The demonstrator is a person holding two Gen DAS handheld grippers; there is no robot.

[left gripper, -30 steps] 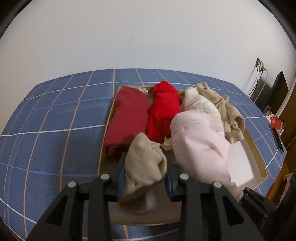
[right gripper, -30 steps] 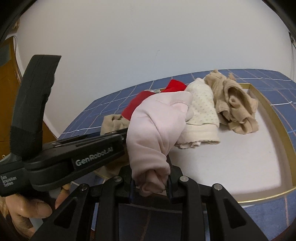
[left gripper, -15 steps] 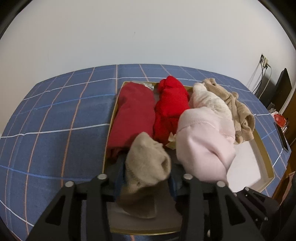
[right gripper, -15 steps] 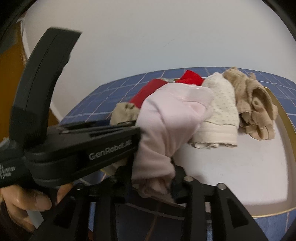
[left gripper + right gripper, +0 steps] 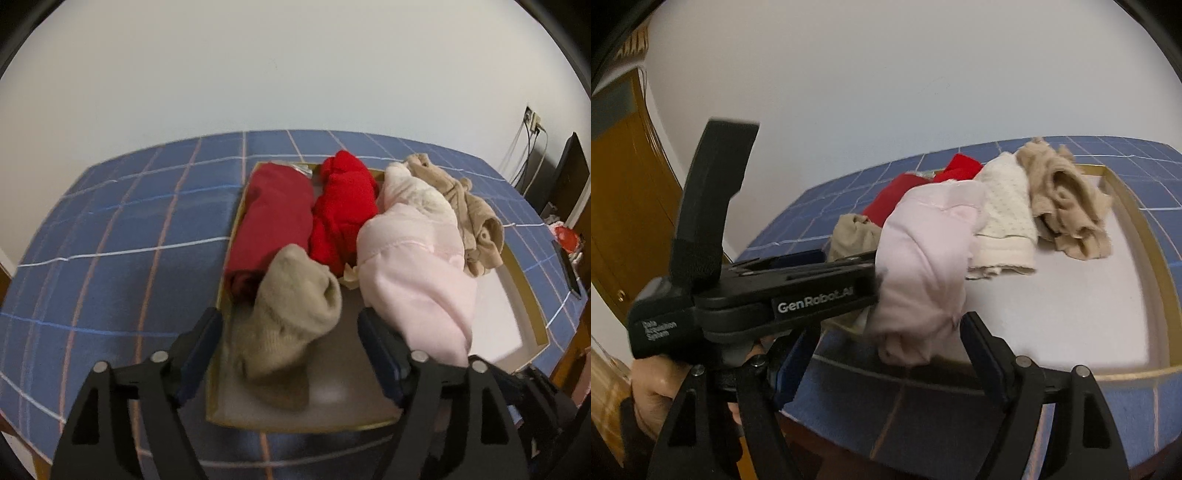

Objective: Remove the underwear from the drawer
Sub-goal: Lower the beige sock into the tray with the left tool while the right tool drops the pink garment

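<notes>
- Left gripper (image 5: 290, 334): jaws opening, now wide; rolled beige knitted garment (image 5: 291, 314) between the pads but no longer pinched, gap showing on both sides.
- Right gripper (image 5: 886, 354): jaws opening, spread wide; bunched pale pink cotton underwear (image 5: 923, 273) slumped between them, far pad close to the cloth, contact not resolvable.
- Both garments inside the shallow gold-rimmed drawer tray (image 5: 532, 314), at its near end, on the white liner.
- Further in: folded dark red garment (image 5: 275, 218), crumpled bright red garment (image 5: 343, 214), cream dotted piece (image 5: 1008, 210), tan crumpled piece (image 5: 1067, 206).
- Tray resting on blue checked tablecloth (image 5: 129, 236).
- Step in hand, judged: a release, not a lift; nothing out of the tray yet, task apparently at its beginning or at a regrip.
- Next move, judged: deeper bite on one bundle, firm closure, lift clear over the gold rim; loose folds likely to slip or drag neighbours.
- Pose: both grippers tilted down at the near edge, side by side; left tool body crossing the right wrist view, a hand (image 5: 653, 387) on its handle.
</notes>
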